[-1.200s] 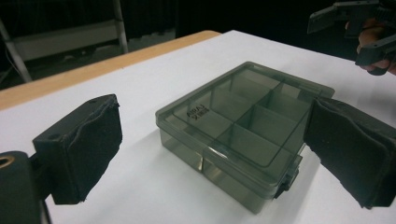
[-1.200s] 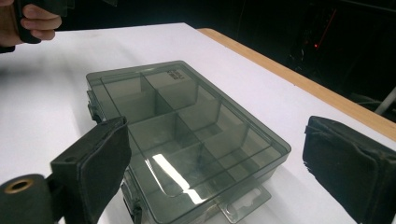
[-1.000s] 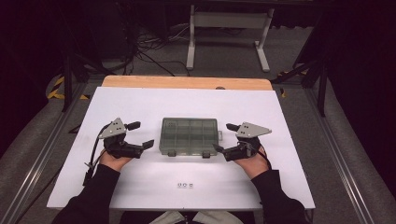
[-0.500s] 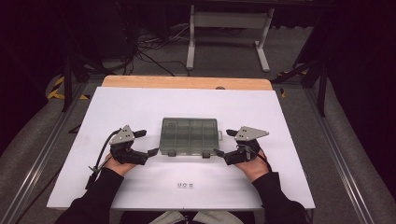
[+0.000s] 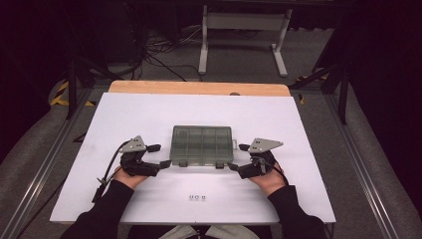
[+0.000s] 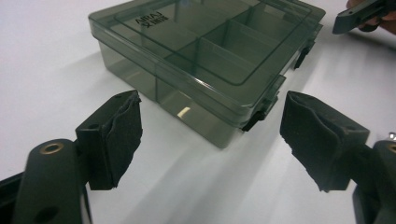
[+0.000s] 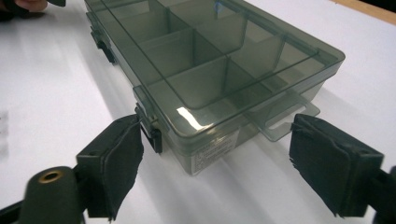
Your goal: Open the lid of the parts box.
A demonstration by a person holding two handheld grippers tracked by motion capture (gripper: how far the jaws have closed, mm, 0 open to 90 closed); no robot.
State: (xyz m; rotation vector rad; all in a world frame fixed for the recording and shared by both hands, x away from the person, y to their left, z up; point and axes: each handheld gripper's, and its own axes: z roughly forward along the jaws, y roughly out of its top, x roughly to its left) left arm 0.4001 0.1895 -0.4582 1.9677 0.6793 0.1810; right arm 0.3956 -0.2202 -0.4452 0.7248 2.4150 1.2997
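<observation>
High view: your left gripper (image 5: 160,155) and right gripper (image 5: 238,157) have slid down to the lower corners of the divided box (image 5: 202,145), mid-frame on the white worktop (image 5: 308,149). Both sets of fingers have just narrowed yet stay released, gripping nothing; latch work looks next.

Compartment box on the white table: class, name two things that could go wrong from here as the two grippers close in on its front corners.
1. The left gripper frames one corner of the compartment box, its jaws just closing with nothing gripped; pads could slide off the smooth wall.
2. The right gripper sits beside a black latch; a pad might knock it.
</observation>
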